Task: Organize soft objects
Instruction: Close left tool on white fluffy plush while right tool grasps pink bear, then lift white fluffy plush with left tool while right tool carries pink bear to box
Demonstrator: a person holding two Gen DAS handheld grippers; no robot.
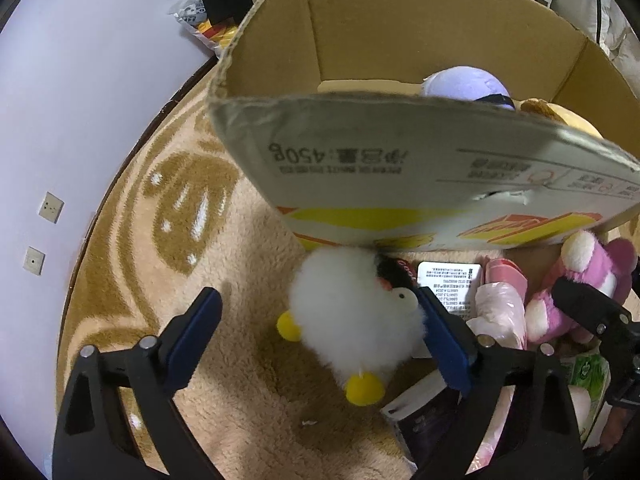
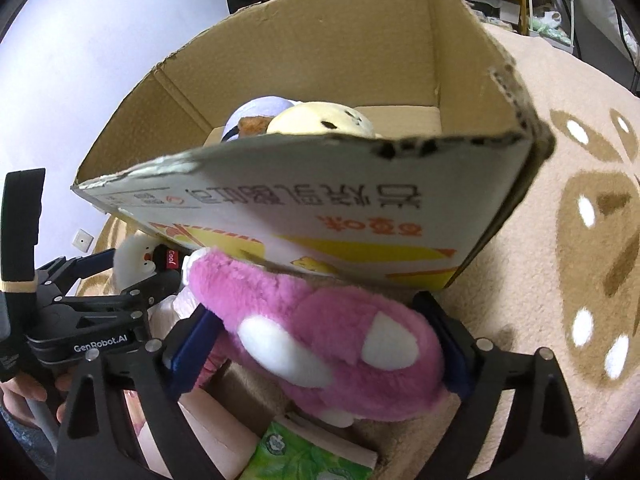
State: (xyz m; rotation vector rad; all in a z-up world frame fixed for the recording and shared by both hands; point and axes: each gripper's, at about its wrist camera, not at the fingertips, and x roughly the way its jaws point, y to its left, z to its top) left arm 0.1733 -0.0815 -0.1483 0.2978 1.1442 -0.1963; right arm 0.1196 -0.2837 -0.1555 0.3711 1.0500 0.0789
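Observation:
A white fluffy penguin plush [image 1: 352, 316] with yellow feet lies on the carpet in front of a cardboard box [image 1: 400, 168]. My left gripper [image 1: 320, 336] is open, its fingers on either side of the penguin, the right finger touching it. My right gripper [image 2: 320, 344] is closed around a pink plush with white patches [image 2: 320, 340], just below the box's front wall [image 2: 320, 208]. Inside the box lie a lavender plush [image 1: 464, 84] and a yellow plush [image 2: 320, 120]. The pink plush also shows in the left wrist view [image 1: 576, 280], and the penguin in the right wrist view [image 2: 136, 258].
Packets, a pink bag [image 1: 500, 312], a white-labelled pack [image 1: 448, 280] and a green tissue pack [image 2: 304, 456] lie by the box. A beige patterned carpet [image 1: 180, 216] covers the floor. A white wall with sockets [image 1: 50, 206] stands to the left.

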